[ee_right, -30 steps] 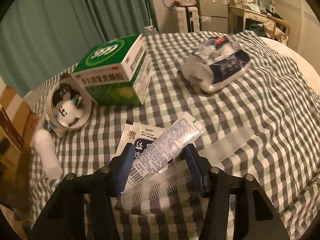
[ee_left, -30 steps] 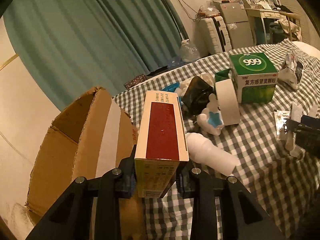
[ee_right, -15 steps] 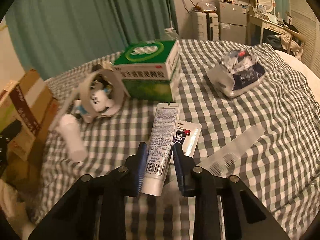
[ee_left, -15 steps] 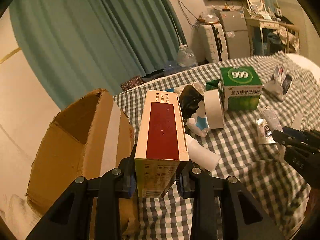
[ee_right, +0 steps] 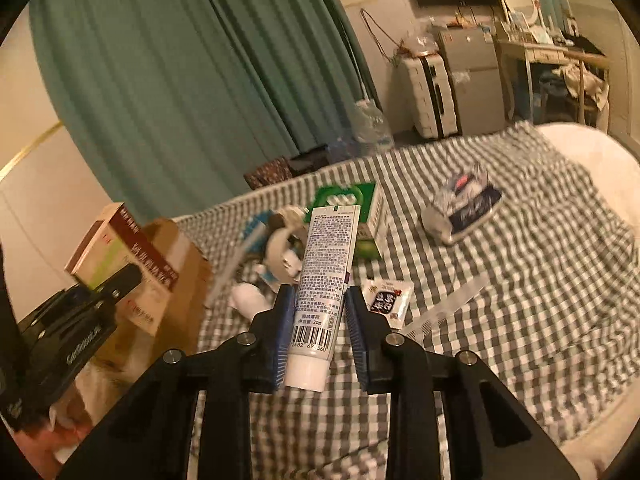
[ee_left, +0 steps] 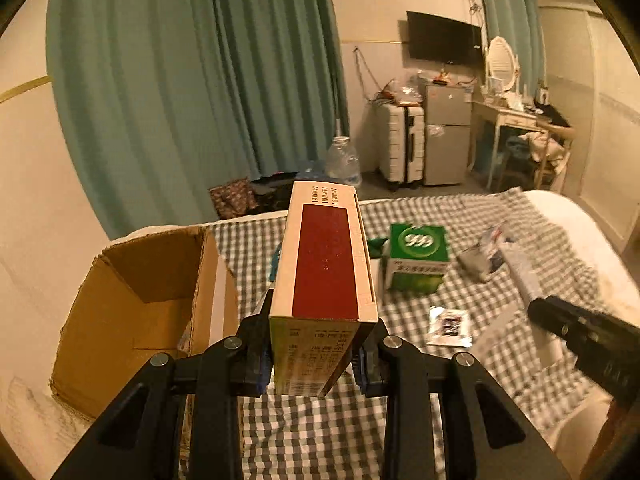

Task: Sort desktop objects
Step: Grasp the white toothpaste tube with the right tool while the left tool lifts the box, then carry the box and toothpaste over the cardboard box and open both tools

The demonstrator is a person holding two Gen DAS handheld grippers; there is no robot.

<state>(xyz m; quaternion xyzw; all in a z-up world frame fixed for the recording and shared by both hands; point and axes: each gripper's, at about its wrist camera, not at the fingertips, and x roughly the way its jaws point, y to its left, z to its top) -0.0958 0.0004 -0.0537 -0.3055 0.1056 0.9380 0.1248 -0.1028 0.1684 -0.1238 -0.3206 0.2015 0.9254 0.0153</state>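
Two claws each hold one thing: the left claw (ee_left: 312, 354) grips a red-topped box (ee_left: 324, 272), with the open carton (ee_left: 136, 300) at its left (lower), and the right claw (ee_right: 318, 334) pinches a white tube (ee_right: 324, 280) above the checkered bed (ee_right: 520, 280).

Teal curtains (ee_left: 192, 92), wall TV (ee_left: 444, 42), white suitcase (ee_left: 401, 146) beside small fridge (ee_left: 447, 132), oval mirror (ee_left: 502, 64) on desk
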